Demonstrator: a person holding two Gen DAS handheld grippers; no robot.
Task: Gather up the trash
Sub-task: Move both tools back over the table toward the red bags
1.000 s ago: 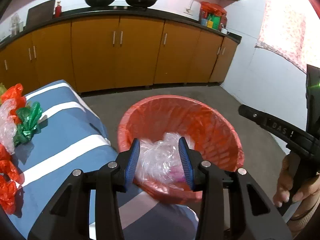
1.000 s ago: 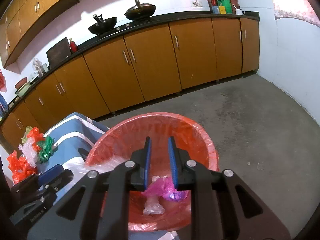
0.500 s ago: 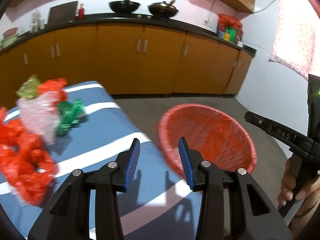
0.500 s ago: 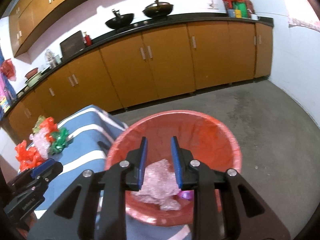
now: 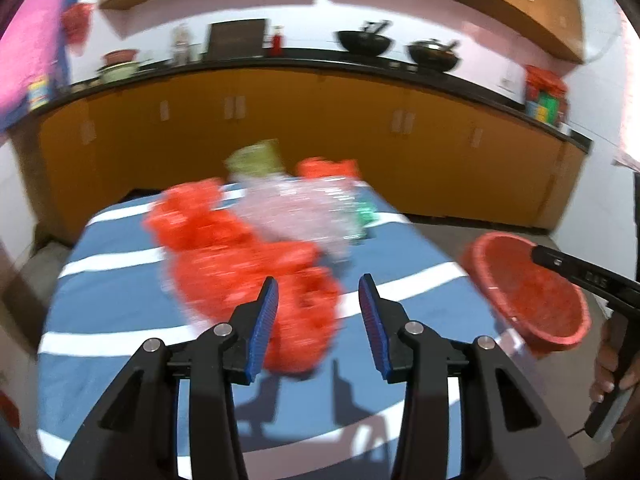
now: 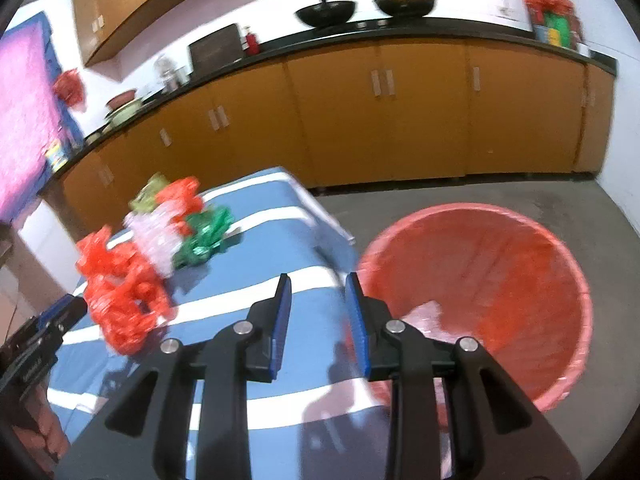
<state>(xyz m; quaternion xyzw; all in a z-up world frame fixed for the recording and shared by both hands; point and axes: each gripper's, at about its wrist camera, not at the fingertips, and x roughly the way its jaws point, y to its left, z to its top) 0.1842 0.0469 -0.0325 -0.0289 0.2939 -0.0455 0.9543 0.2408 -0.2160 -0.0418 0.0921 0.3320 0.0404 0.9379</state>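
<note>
Both hand-held grippers, the left point(image 5: 318, 312) and the right point(image 6: 316, 312), have let go and hold nothing, the right one having just opened wider, so they can grab more bags point(image 5: 256, 264) heaped by the desk's point(image 5: 120, 308) far edge for the bin point(image 6: 480, 288) beside it.

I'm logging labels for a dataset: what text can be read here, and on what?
No text reads for certain.
Right tongs, white print on the side: blurred; its jaws have just been opening, nothing between them.
Left tongs, white print on the body: blurred.
Colourful packets on the counter: too small.
</note>
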